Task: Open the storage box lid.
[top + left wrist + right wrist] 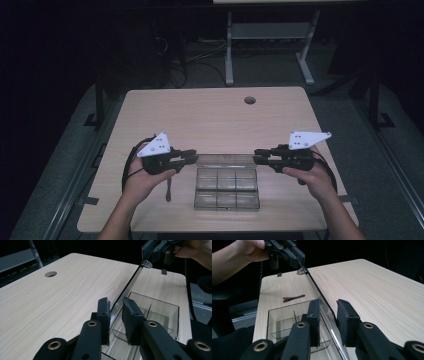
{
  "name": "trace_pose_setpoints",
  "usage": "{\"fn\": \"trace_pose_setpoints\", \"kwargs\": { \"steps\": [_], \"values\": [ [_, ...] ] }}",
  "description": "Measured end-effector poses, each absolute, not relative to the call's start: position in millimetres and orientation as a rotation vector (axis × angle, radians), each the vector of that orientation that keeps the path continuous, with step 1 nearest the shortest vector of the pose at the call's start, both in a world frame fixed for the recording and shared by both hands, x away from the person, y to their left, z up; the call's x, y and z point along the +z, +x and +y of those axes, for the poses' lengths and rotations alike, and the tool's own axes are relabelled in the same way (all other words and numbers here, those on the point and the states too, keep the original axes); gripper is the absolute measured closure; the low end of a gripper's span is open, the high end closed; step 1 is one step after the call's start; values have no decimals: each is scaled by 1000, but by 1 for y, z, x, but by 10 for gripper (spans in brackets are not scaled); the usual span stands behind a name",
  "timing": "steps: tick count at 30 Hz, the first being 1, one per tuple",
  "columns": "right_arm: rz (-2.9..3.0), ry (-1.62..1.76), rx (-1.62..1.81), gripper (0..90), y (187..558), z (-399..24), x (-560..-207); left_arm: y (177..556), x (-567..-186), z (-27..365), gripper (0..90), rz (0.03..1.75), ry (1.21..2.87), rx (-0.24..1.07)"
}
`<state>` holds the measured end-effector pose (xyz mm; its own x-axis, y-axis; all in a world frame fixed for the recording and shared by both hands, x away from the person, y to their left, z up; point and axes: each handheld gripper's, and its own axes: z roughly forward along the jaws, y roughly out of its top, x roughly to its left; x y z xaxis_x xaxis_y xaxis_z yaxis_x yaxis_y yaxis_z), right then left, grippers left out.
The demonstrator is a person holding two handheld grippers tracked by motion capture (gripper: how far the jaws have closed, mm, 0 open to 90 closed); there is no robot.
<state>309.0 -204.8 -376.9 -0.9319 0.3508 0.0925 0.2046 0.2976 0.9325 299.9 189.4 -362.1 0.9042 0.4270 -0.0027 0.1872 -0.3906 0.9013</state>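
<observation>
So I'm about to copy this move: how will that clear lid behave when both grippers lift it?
The clear lid looks like thin hard plastic, so probably stiff and light. Its smooth, glossy edge could slip between the pads. Hinged to the compartment box, it will likely swing rather than come free.

High view overhead, looking forward-down; both gripper views close, facing inward, sharing clear box [226, 187].
</observation>
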Motion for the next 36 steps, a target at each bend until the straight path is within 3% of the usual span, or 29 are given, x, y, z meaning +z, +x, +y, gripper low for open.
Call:
{"fn": "trace_pose_setpoints", "kwargs": {
  "steps": [36],
  "values": [
    [2416,566,1721,773,340,-202,-374,324,-357,189,855,504,1979,285]
  ]
}}
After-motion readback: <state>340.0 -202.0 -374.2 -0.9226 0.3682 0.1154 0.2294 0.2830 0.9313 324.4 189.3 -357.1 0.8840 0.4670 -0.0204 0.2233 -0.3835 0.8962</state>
